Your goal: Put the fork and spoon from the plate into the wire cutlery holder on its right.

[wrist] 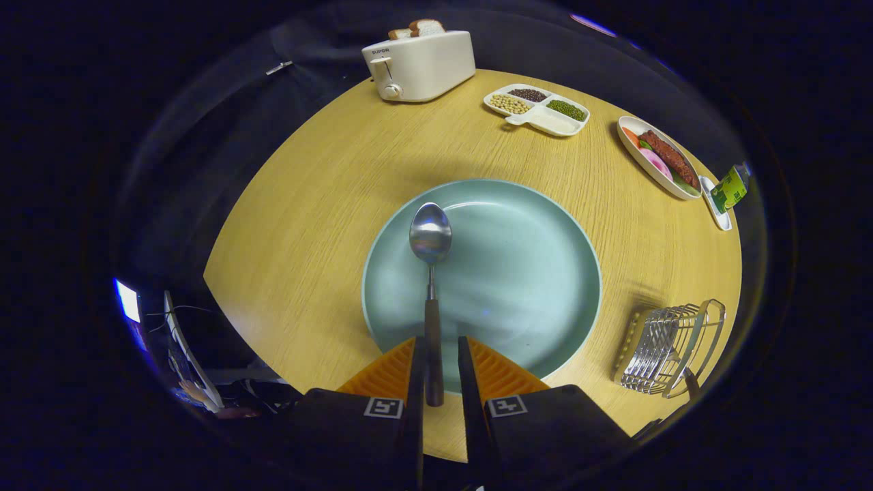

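Spoon (pixel 430 273) between tool (pixel 438 361) fingers

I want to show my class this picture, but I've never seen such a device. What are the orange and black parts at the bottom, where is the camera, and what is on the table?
The camera rides on a hand-held gripper and looks forward along its two fingers, the orange and black parts. Between them sits the dark handle of a spoon, whose bowl reaches over a pale green plate; there is a gap on the right side, so a firm grip cannot be confirmed. To the plate's right stands a wire cutlery holder. Beyond are a toaster with bread and two food dishes.
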The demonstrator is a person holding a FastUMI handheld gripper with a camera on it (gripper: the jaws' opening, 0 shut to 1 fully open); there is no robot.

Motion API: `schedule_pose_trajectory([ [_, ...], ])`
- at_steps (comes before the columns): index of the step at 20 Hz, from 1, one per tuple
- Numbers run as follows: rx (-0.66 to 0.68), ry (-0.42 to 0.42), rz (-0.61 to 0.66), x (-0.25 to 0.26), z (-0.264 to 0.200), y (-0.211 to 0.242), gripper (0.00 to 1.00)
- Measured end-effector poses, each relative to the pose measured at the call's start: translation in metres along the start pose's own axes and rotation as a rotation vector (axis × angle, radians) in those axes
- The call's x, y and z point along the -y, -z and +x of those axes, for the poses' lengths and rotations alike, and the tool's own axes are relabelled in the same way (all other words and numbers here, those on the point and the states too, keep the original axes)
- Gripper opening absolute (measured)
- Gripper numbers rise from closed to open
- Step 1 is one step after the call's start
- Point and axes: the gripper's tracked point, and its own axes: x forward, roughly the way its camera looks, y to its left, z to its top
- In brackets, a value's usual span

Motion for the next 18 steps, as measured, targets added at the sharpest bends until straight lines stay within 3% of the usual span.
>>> schedule_pose_trajectory([
  [7,-0.057,0.015,-0.004,-0.002,0.025,0.005,0.3],
  [9,-0.071,0.02,0.002,-0.002,0.023,0.006,0.12],
  [18,-0.007,-0.043,0.017,0.007,-0.009,-0.014,0.08],
])
